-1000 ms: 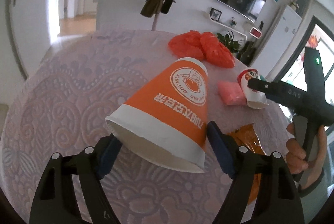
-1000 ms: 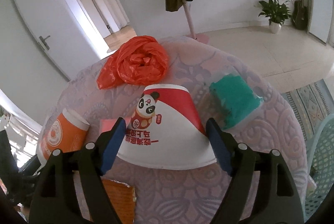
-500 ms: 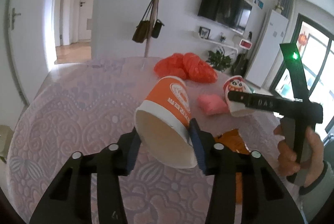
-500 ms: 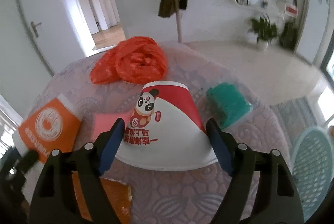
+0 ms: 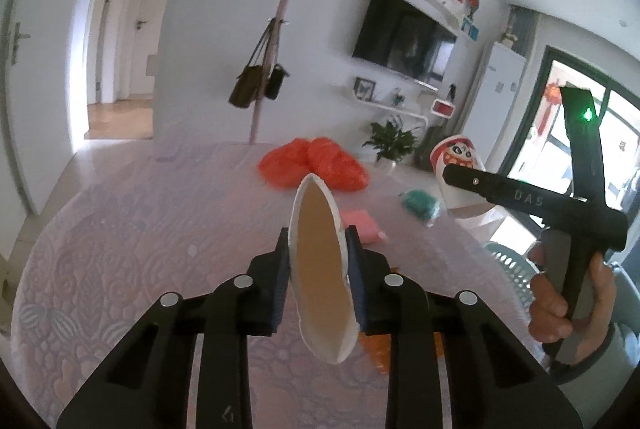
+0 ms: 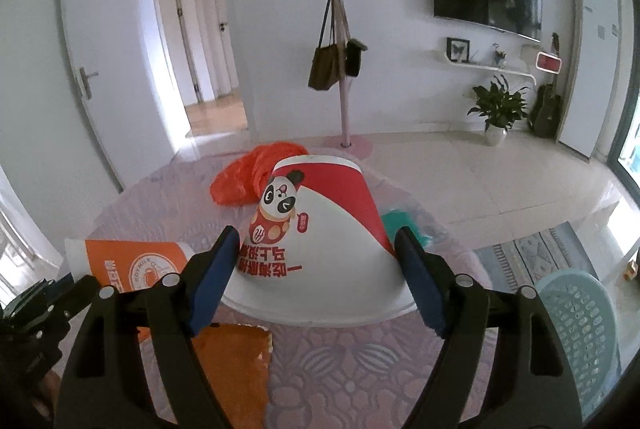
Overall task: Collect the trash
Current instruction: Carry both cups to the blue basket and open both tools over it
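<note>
My left gripper (image 5: pixel 318 269) is shut on the orange paper cup (image 5: pixel 322 269), squashing its mouth into a narrow oval, held above the table. The same cup shows at the lower left of the right wrist view (image 6: pixel 132 265). My right gripper (image 6: pixel 320 277) is shut on the red and white panda paper cup (image 6: pixel 320 241), lifted off the table; this cup also shows in the left wrist view (image 5: pixel 456 165). On the table lie an orange plastic bag (image 5: pixel 316 165), a pink packet (image 5: pixel 362 225), a green packet (image 5: pixel 420 203) and an orange wrapper (image 6: pixel 236 369).
The round table has a pale patterned cloth (image 5: pixel 140 229). A light blue plastic basket (image 6: pixel 576 317) stands on the floor by the table's right side. A coat stand with bags (image 6: pixel 340 61) is behind the table.
My left gripper has closed hard and flattened the orange cup, and lifted it. My right gripper has raised the panda cup off the table. Both views have tilted upward.
</note>
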